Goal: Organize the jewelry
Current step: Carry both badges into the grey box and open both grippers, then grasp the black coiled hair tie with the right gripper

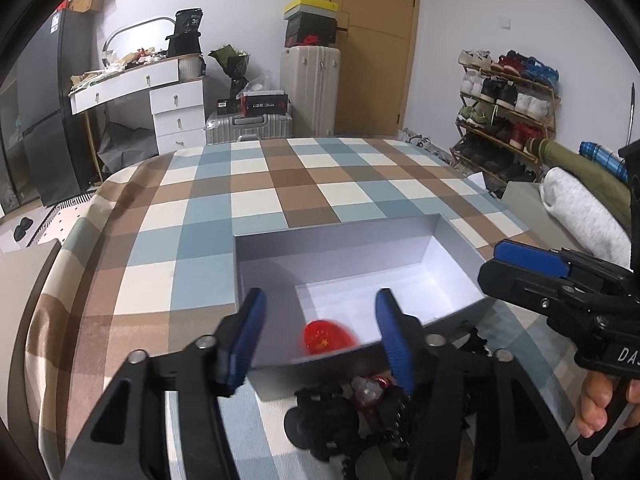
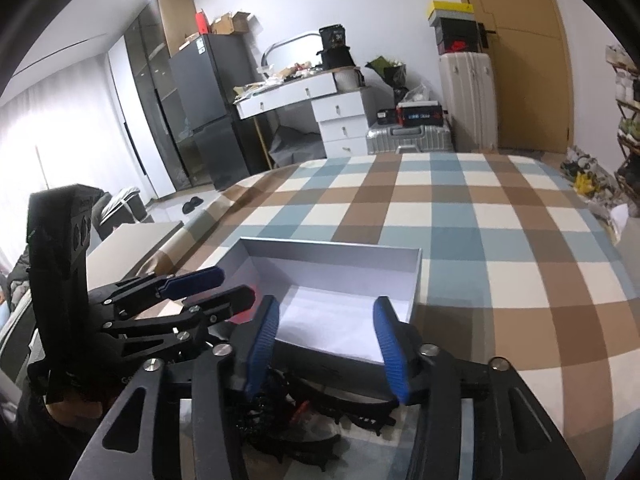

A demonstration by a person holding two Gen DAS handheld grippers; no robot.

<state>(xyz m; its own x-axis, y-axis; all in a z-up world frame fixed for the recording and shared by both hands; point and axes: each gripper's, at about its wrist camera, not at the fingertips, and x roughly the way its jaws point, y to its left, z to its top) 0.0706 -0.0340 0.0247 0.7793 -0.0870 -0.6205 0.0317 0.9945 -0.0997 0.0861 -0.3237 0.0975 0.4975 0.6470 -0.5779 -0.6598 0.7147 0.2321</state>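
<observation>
Both tools gape, holding nothing: left tool (image 1: pixel 320 336), right tool (image 2: pixel 326 350). Red piece (image 1: pixel 329 337) sits in box (image 1: pixel 352 232); black tangle (image 1: pixel 344 420) lies on bed before it. We risk snagging chains, dragging neighbours

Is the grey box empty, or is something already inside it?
Not empty: a red item lies inside the grey box, near its front wall.

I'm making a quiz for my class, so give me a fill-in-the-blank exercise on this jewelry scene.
1. The red ornament lies inside the ____.
2. The grey box sits on a ____ bedspread.
3. The left tongs are ____.
4. The pile of black jewelry lies ____ the box.

Missing: box; checked; open; outside
</observation>
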